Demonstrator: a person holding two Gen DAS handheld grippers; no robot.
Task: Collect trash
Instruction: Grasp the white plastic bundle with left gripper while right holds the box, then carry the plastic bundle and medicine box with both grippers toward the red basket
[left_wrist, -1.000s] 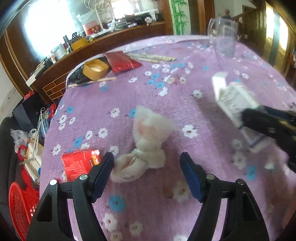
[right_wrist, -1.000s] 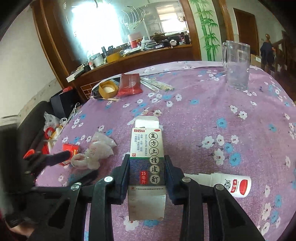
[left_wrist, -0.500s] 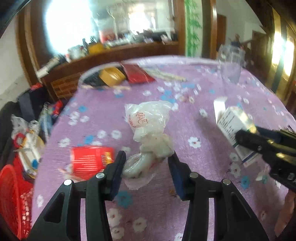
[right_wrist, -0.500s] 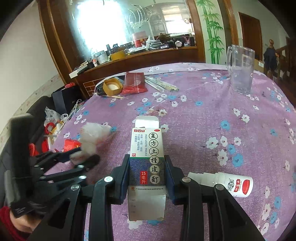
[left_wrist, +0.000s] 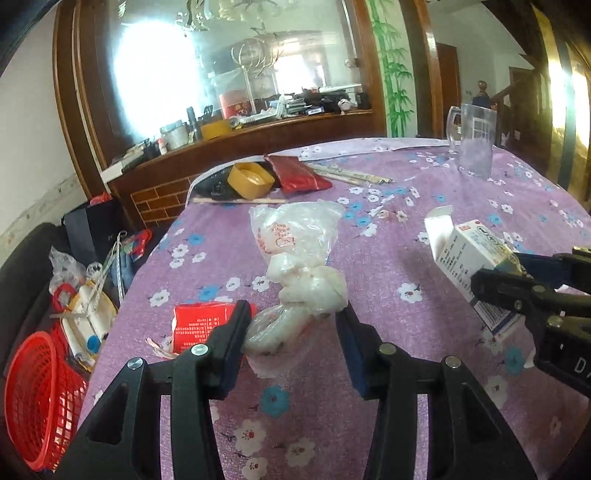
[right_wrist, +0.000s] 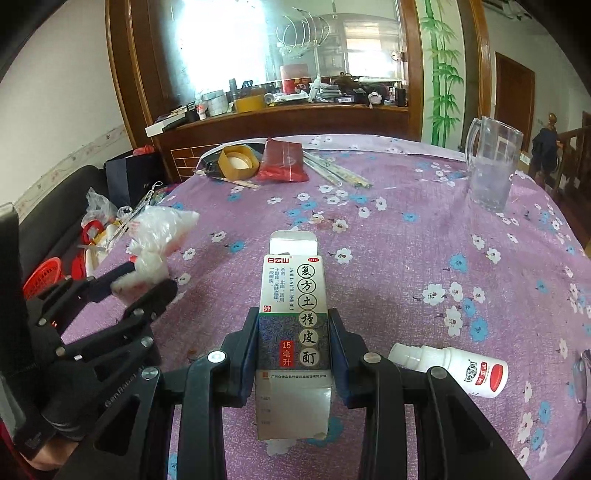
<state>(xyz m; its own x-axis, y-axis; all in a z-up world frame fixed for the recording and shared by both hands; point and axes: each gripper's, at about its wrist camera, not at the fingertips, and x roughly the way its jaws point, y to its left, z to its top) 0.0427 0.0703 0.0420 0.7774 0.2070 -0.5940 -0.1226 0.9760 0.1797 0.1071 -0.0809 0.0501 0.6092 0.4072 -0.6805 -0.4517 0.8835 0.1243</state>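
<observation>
Left gripper (left_wrist: 291, 332) clamped on a crumpled clear plastic bag (left_wrist: 295, 266), fingers pressed against the knotted lower end, the printed upper part standing up above the purple flowered tablecloth (left_wrist: 388, 424); seen from the right wrist view as well, bag (right_wrist: 155, 243) lifted clear of the cloth at the left edge of the table. Right gripper (right_wrist: 293, 350) closed on a white and dark medicine box (right_wrist: 293, 325), held upright between the two fingers with its top flap open; same box (left_wrist: 469, 258) visible from the left wrist view, off to the right and tilted, with the right gripper (left_wrist: 517, 280) around its lower end. On the cloth just behind the left finger, a flat red packet (left_wrist: 195, 325). Beside the right gripper, lying on its side, a small white bottle (right_wrist: 454, 369) with a red label. Far across the table, a yellow tape roll (left_wrist: 251, 179), a dark red pouch (left_wrist: 295, 173), wrapped chopsticks (left_wrist: 351, 175) and a clear glass mug (right_wrist: 491, 166) standing upright near the right rim. Down on the floor at the left, a red plastic basket (left_wrist: 37, 398) next to a heap of clutter.
</observation>
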